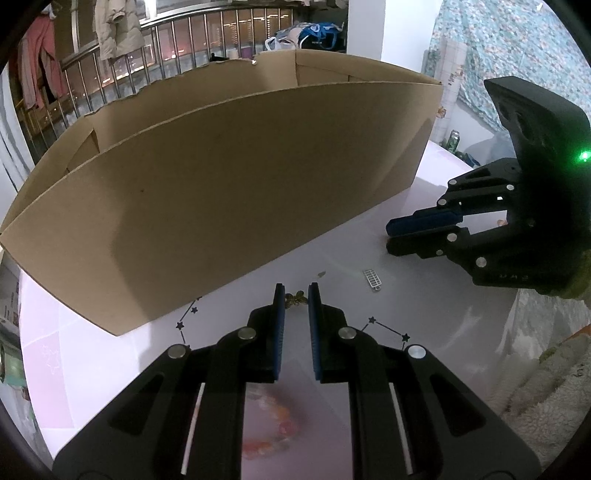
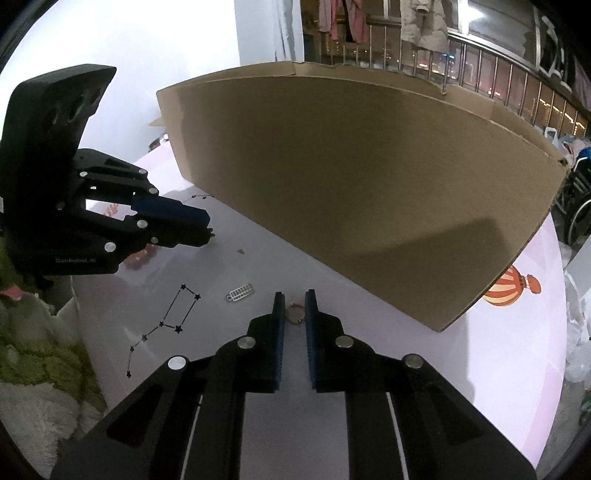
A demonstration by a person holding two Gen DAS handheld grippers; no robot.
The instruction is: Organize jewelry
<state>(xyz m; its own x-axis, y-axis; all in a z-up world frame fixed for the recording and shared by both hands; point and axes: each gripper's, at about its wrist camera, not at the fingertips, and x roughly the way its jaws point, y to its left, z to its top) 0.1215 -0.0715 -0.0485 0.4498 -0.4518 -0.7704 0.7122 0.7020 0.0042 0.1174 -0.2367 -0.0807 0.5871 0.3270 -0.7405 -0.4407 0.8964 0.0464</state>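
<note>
A small gold trinket (image 1: 296, 298) lies on the pale table between the tips of my left gripper (image 1: 296, 295), whose jaws stand a little apart around it. A gold ring (image 2: 294, 314) lies between the tips of my right gripper (image 2: 294, 301), also a little apart. A small silver grid charm (image 1: 373, 280) lies between the two grippers; it also shows in the right wrist view (image 2: 241, 292). A blurred orange and pink bead bracelet (image 1: 275, 424) lies under my left gripper. The large open cardboard box (image 1: 221, 177) stands just behind.
The table (image 2: 480, 369) carries printed star lines (image 2: 173, 314) and a balloon picture (image 2: 511, 290). A tiny grey scrap (image 1: 321, 273) lies near the box. Fluffy fabric (image 1: 546, 387) hangs off the table's edge. A railing with hung clothes (image 1: 118, 29) is behind.
</note>
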